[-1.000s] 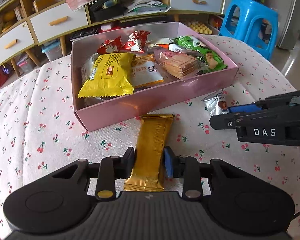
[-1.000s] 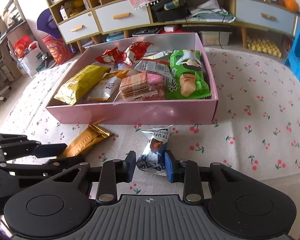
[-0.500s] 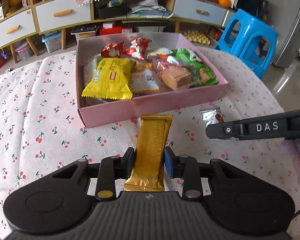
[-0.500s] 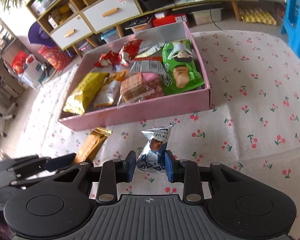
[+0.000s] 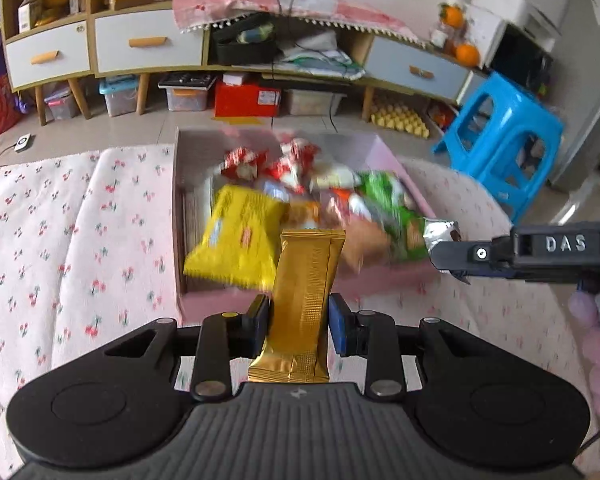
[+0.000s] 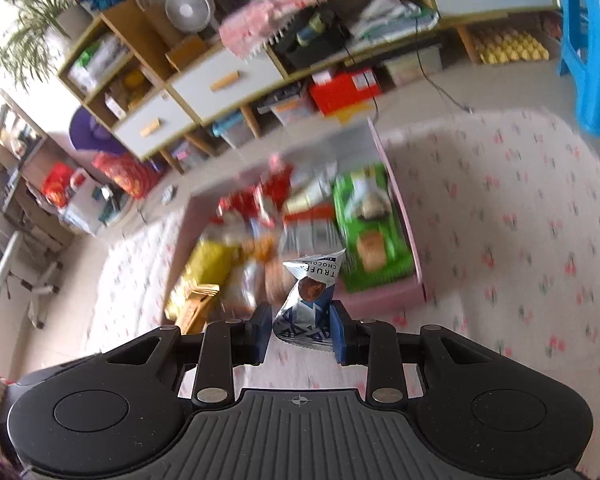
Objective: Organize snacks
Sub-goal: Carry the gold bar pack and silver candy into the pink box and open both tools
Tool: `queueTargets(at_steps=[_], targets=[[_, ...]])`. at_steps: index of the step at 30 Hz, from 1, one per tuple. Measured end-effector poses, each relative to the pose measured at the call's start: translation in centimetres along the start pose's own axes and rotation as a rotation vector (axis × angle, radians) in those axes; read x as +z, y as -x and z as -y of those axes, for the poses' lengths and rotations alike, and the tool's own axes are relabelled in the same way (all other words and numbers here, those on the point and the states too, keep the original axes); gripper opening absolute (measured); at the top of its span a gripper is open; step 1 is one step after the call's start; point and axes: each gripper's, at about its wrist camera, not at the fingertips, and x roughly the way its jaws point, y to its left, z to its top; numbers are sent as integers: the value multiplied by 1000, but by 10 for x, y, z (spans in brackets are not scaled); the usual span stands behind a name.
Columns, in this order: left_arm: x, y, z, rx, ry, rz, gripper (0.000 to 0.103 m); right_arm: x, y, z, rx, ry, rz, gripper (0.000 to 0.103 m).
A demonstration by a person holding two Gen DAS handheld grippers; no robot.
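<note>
While both hands are loaded, the sorting stands near its end, judging by how things lie.

Held, left: gold bar [image 5: 306, 300], long foil sachet, clamped across its lower half by the left gripper [image 5: 298, 314]; its top end points at the box and overlaps the near wall in the left wrist view. It looks lifted off the cloth, though blur makes the height hard to judge.

Held, right: truffle pack [image 6: 310, 300], small silver-and-blue wrapper, pinched at its base by the right gripper [image 6: 300, 330], fingers closed against both its sides. In the left wrist view the same pack shows as a silver corner at the tip of the other tool, close to the box's right end.

Stored: pink box [image 5: 384, 152], open, on the cherry-print worktop [image 5: 80, 240] — already well filled. Contents, as far as motion blur allows: yellow bag [image 5: 236, 240] at the near left, green bag [image 6: 370, 232] along the right wall, red wrappers [image 5: 268, 162] at the back, several paler packs between, not identifiable.

Outstanding: the two held items only — no other loose snack shows on the cloth in either view. Both need carrying over the near wall and releasing onto the pile. Free space inside looks scarce; the bar probably has to lie on top of the yellow bag.
</note>
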Motion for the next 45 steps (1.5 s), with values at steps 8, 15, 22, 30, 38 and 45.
queueTargets(at_steps=[8, 15, 22, 30, 38, 45], targets=[[39, -35, 15, -22, 9, 25, 29, 51, -29, 8, 12, 2, 83, 30], [54, -69, 19, 1, 12, 10, 29, 79, -63, 23, -10, -2, 97, 30], [55, -78, 17, 14, 6, 16, 29, 88, -83, 26, -31, 26, 84, 33], [53, -67, 23, 33, -36, 70, 53, 85, -74, 18, -37, 61, 100, 60], [44, -37, 34, 67, -67, 96, 79, 72, -39, 7, -55, 90, 124, 71], [23, 0, 35, 97, -37, 114, 94, 44, 0, -6, -100, 145, 161, 75]])
